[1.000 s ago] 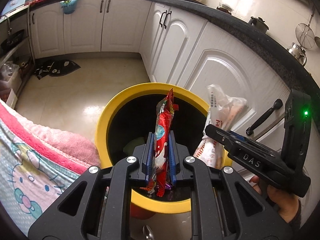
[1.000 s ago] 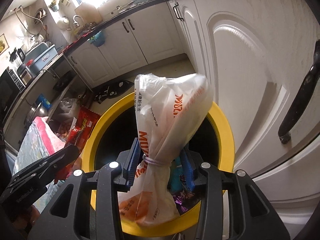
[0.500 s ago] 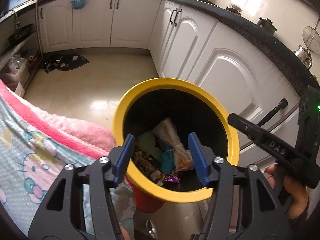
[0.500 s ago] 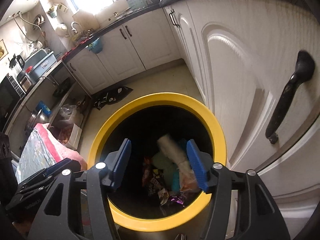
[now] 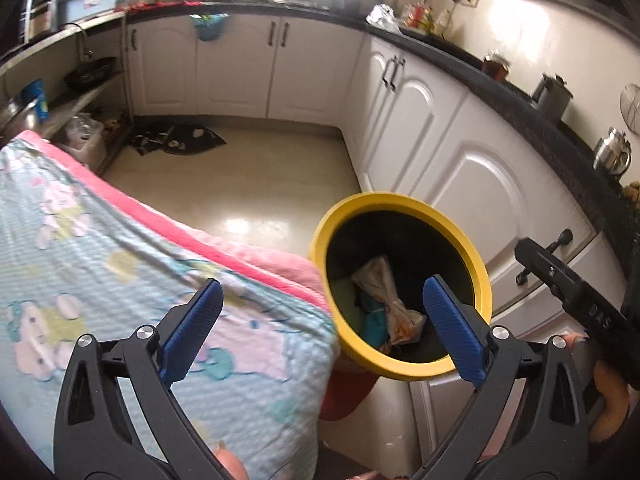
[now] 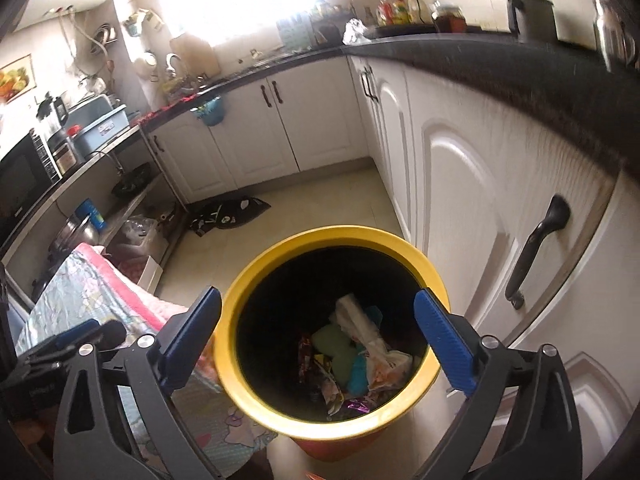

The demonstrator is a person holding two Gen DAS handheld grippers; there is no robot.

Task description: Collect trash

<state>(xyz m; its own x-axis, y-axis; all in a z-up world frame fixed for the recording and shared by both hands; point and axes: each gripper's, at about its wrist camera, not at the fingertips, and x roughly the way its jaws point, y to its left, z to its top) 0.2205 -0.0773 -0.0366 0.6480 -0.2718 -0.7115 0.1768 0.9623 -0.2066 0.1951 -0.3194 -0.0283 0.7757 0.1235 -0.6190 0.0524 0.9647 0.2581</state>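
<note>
Kitchen floor, yellow-rimmed bin [image 6: 256, 396] holding tied bag [image 6: 374, 342]; both grippers' fingers [image 5: 192, 322] spread, empty; best retreat upward, clear of rim.

The only readable lettering is "DAS", printed pale on the black body of the right gripper [image 5: 576, 296] at the right edge of the left wrist view.

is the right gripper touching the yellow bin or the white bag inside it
Apart. The right wrist view shows the right gripper wide open above the yellow bin; the white bag lies deep inside on other trash, clear of both fingers.
</note>
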